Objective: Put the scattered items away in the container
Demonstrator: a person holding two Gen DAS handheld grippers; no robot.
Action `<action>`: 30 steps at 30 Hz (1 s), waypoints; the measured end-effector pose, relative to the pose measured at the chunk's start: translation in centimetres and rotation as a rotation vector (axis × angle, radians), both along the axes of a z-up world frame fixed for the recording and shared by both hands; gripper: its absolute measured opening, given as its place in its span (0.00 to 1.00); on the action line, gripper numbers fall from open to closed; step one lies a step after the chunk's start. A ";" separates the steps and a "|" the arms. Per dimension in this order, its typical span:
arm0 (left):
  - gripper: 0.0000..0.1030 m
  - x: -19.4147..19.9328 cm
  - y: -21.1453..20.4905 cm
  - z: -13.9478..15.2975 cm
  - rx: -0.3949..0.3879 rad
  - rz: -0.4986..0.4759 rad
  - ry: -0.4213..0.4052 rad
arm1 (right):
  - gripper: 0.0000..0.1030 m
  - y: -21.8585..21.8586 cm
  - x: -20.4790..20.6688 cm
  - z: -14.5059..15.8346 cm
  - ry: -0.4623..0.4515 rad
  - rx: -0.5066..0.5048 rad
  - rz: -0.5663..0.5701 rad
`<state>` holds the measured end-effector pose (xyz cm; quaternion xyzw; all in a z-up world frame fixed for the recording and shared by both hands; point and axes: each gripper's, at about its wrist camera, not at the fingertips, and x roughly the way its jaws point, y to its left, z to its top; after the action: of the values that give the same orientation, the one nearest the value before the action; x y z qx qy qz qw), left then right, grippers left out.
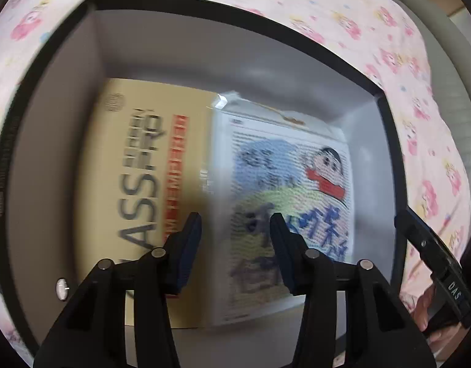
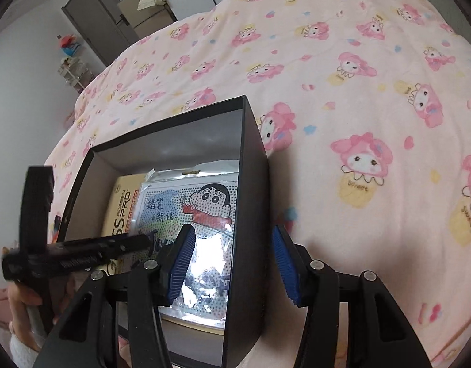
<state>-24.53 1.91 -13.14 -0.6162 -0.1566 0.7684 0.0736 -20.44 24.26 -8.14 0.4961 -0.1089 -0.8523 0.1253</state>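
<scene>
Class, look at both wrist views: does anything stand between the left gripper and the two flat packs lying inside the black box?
Nothing visible does. The left gripper hangs over the black box, jaws apart and empty, with only open air down to the tan screen protector box and the cartoon pack beside it.

One black box (image 2: 250,165) on the bed (image 2: 358,92). Inside: one tan screen-protector pack (image 1: 137,184), one cartoon pegboard pack (image 1: 284,190).

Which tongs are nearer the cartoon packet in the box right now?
Left. The left tongs hang open inside the black box, directly over the cartoon packet. The right tongs straddle the box's side wall, one finger inside above the packet, the other outside over the blanket.
</scene>
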 end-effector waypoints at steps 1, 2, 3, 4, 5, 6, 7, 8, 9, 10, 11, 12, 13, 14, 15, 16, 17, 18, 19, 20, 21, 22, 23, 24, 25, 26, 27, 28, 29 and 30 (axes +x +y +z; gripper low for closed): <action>0.42 0.0 0.1 -0.1 -0.007 -0.012 -0.012 | 0.47 -0.2 0.0 -0.1 -0.003 0.009 0.003; 0.43 -0.1 0.5 -0.4 0.015 -0.032 -0.031 | 0.47 -0.4 0.0 -0.3 -0.011 0.018 0.008; 0.43 0.0 1.0 -0.6 0.014 -0.054 -0.047 | 0.47 -0.6 0.0 -0.7 -0.024 0.027 0.017; 0.43 0.0 1.5 -0.5 -0.014 -0.072 -0.044 | 0.47 -0.8 0.0 -1.0 -0.036 0.034 0.024; 0.45 0.0 2.0 -0.4 -0.043 -0.093 -0.037 | 0.47 -1.1 -0.1 -1.3 -0.048 0.043 0.034; 0.47 -0.1 2.3 -0.2 -0.053 -0.110 -0.037 | 0.47 -1.3 0.0 -1.5 -0.054 0.052 0.040; 0.49 -0.2 2.4 -0.1 -0.053 -0.118 -0.037 | 0.47 -1.4 -0.1 -1.6 -0.057 0.060 0.044; 0.49 -0.3 2.2 0.0 -0.041 -0.104 -0.038 | 0.47 -1.5 -0.2 -1.7 -0.055 0.067 0.047; 0.48 -0.2 1.6 0.2 -0.015 -0.077 -0.038 | 0.47 -1.5 -0.2 -1.7 -0.047 0.072 0.045; 0.46 0.0 1.1 0.6 0.006 -0.049 -0.029 | 0.47 -1.5 -0.1 -1.6 -0.040 0.078 0.036; 0.46 0.6 0.6 1.6 0.018 -0.028 0.002 | 0.47 -1.4 0.1 -1.4 -0.039 0.087 0.019; 0.46 1.5 0.4 3.0 0.025 -0.024 0.057 | 0.47 -1.2 0.4 -0.9 -0.028 0.098 0.001; 0.46 2.7 0.3 4.6 0.037 -0.025 0.113 | 0.47 -1.1 1.1 -0.1 0.002 0.103 -0.011; 0.46 3.8 0.3 5.8 0.053 -0.030 0.152 | 0.47 -1.0 2.1 1.2 0.049 0.108 -0.020; 0.46 5.0 0.4 7.1 0.075 -0.044 0.187 | 0.47 -1.0 3.0 2.3 0.081 0.109 -0.032; 0.46 6.2 0.7 8.2 0.092 -0.060 0.218 | 0.47 -1.0 4.0 3.4 0.111 0.103 -0.045; 0.46 7.2 1.2 9.3 0.100 -0.074 0.247 | 0.47 -1.0 5.1 4.4 0.134 0.090 -0.053; 0.46 7.8 2.3 10.3 0.104 -0.089 0.276 | 0.47 -1.2 6.2 5.3 0.151 0.076 -0.055; 0.47 9.0 2.1 11.3 0.113 -0.105 0.301 | 0.47 -1.5 7.3 6.1 0.163 0.069 -0.052; 0.48 10.2 2.0 12.1 0.120 -0.121 0.326 | 0.47 -1.9 8.3 6.8 0.175 0.069 -0.045; 0.48 12.0 1.4 12.9 0.123 -0.133 0.350 | 0.47 -2.4 9.5 7.5 0.187 0.073 -0.037; 0.48 12.8 1.4 13.7 0.122 -0.141 0.373 | 0.47 -2.8 10.5 8.1 0.195 0.076 -0.031; 0.49 14.0 1.4 14.3 0.119 -0.150 0.393 | 0.47 -3.3 11.5 8.7 0.204 0.078 -0.026; 0.49 14.7 1.3 14.6 0.120 -0.158 0.405 | 0.47 -3.8 12.6 9.2 0.213 0.078 -0.014; 0.49 15.6 1.3 15.1 0.120 -0.169 0.412 | 0.47 -4.5 13.6 9.7 0.221 0.079 0.001; 0.49 16.4 1.3 15.0 0.118 -0.176 0.419 | 0.47 -5.1 14.2 10.2 0.226 0.083 0.018; 0.49 17.8 0.8 15.5 0.114 -0.179 0.426 | 0.47 -5.7 14.8 10.4 0.232 0.086 0.033; 0.49 18.4 0.6 15.7 0.108 -0.181 0.431 | 0.47 -6.3 15.3 10.6 0.240 0.090 0.048; 0.48 19.2 0.2 16.0 0.107 -0.178 0.436 | 0.47 -6.7 15.8 10.7 0.245 0.093 0.056; 0.48 19.5 -0.1 15.9 0.110 -0.172 0.435 | 0.47 -7.4 16.5 10.9 0.251 0.097 0.065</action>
<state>-5.03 1.82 2.76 -0.4421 -0.1253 0.8643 0.2044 -3.92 16.87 2.79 0.3944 -0.0351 -0.9073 0.1412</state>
